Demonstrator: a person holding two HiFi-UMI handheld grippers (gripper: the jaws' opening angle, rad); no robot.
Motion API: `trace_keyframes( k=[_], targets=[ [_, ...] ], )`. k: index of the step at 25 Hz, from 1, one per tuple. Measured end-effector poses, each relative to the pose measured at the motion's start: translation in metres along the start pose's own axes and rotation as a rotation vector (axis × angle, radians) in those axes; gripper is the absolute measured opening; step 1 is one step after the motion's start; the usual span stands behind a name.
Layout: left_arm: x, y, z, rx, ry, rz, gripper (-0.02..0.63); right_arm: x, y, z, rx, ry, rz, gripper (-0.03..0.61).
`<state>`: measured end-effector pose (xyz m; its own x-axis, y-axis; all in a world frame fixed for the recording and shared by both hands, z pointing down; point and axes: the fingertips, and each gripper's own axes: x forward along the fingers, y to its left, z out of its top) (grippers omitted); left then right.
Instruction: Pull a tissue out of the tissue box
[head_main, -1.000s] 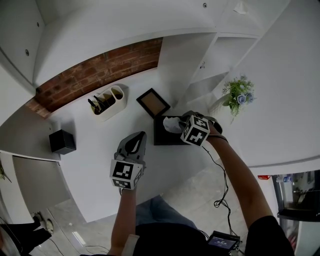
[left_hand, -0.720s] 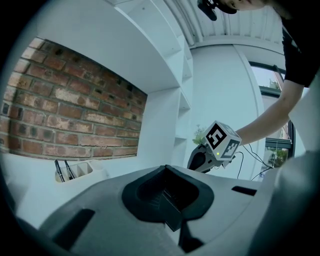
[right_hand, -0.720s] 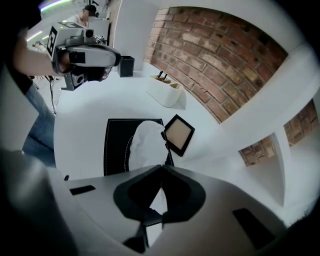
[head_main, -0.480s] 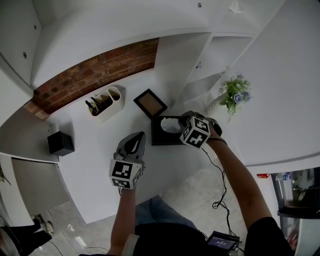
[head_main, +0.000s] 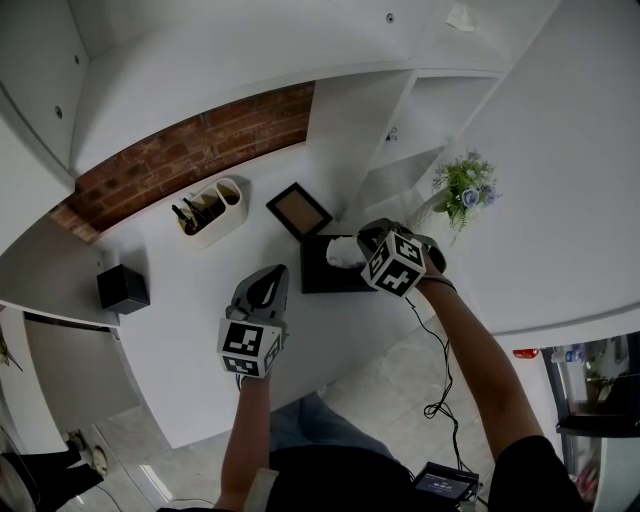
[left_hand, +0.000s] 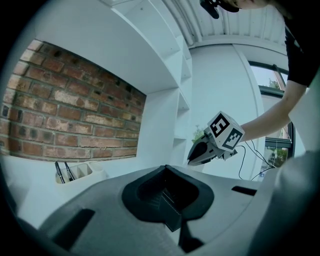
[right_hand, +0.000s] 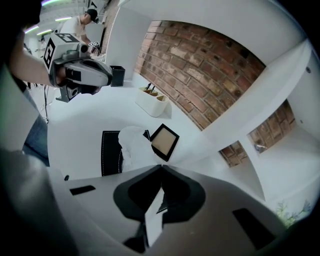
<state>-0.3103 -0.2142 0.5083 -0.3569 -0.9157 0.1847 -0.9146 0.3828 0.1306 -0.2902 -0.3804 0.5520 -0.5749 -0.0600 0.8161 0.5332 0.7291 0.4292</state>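
Note:
The black tissue box (head_main: 312, 274) lies on the white table (head_main: 190, 330), with a white tissue (head_main: 342, 252) bunched up out of its slot. My right gripper (head_main: 360, 243) points steeply down over the box and is shut on the top of that tissue. In the right gripper view the tissue (right_hand: 134, 145) rises from the box (right_hand: 109, 152) to the jaw tips (right_hand: 161, 166), and a white strip shows pinched between the jaws. My left gripper (head_main: 272, 272) hovers left of the box, shut and holding nothing, with its jaw tips (left_hand: 165, 167) together.
A white pen holder (head_main: 212, 208) and a small picture frame (head_main: 301, 210) stand behind the box. A black cube (head_main: 122, 288) sits far left. A potted plant (head_main: 462, 190) and white shelves are at the right. The table's front edge runs close below the grippers.
My right gripper has risen a little over the box, drawing the tissue up with it. The left gripper has not moved.

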Motion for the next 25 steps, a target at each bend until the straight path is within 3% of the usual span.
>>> trace_keyframes(
  k=[18, 22, 25],
  targets=[
    [0.008, -0.017, 0.026, 0.037, -0.037, -0.031, 0.009, -0.069, -0.034, 0.021, 0.013, -0.102, -0.117, -0.002],
    [0.01, -0.024, 0.035, 0.053, -0.049, -0.042, 0.009, -0.098, -0.046, 0.028, 0.089, -0.183, -0.178, -0.002],
    [0.01, -0.028, 0.043, 0.064, -0.061, -0.046, 0.009, -0.125, -0.055, 0.029, 0.213, -0.287, -0.233, -0.002]
  ],
)
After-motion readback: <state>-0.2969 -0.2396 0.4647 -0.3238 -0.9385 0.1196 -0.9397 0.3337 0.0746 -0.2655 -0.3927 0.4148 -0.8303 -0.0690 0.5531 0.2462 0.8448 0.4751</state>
